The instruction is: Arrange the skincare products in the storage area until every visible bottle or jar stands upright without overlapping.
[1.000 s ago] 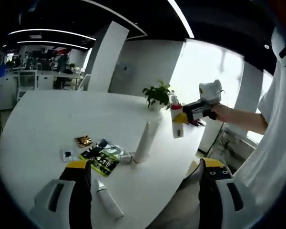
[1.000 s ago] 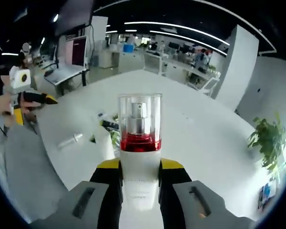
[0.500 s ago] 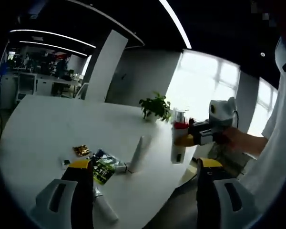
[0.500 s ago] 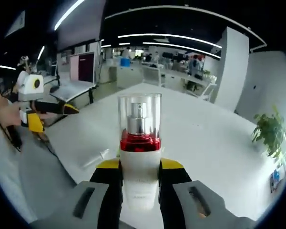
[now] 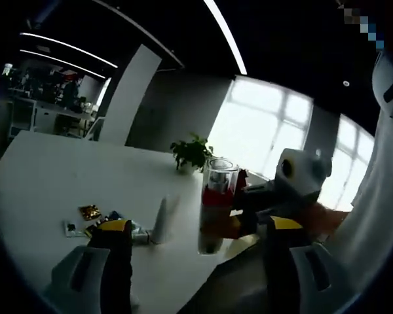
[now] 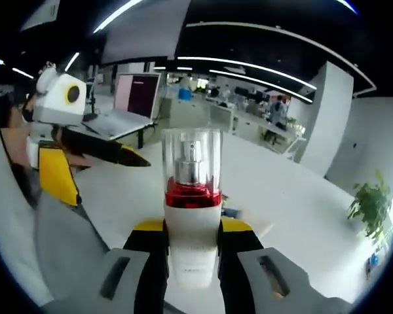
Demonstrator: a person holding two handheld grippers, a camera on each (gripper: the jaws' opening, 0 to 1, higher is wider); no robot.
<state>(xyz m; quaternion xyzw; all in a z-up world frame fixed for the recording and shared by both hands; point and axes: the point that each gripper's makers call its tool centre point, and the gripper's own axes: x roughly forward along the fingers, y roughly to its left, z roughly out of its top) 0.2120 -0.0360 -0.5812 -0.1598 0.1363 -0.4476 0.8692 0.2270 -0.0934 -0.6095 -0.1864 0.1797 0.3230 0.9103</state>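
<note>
Status change: pump bottle [image 6: 192, 216] with red collar and clear cap, clamped at its white body between the closed jaws of the right hand-held gripper [image 6: 192, 245], has travelled from out over the far counter edge to a spot just in front of the left hand-held gripper [image 5: 192, 239]. In the left gripper view the same bottle [image 5: 216, 209] now stands large and upright between that gripper's two jaws, held off the counter [image 5: 65, 176].

Left hand-held gripper: jaws spread wide, nothing between the pads; seen in the right gripper view as a yellow-and-black body [image 6: 85, 150] much nearer than a second ago.

Items on the counter:
- white tube [image 5: 160, 220], standing upright, near the front edge.
- printed sachets and small packets [image 5: 90, 212], lying flat to the tube's left; details too small to read.
- potted plant [image 5: 189, 152], far edge, not part of the job.

Reading of the change: the two grippers have converged, and the carried bottle has come toward the group of products rather than away from it. This looks like either a hand-over to the empty left gripper or an approach for setting down; which one cannot be told.

Task standing: bottle airborne, not yet placed. Free counter surface beside the tube appears sufficient for an upright, non-overlapping placement.
</note>
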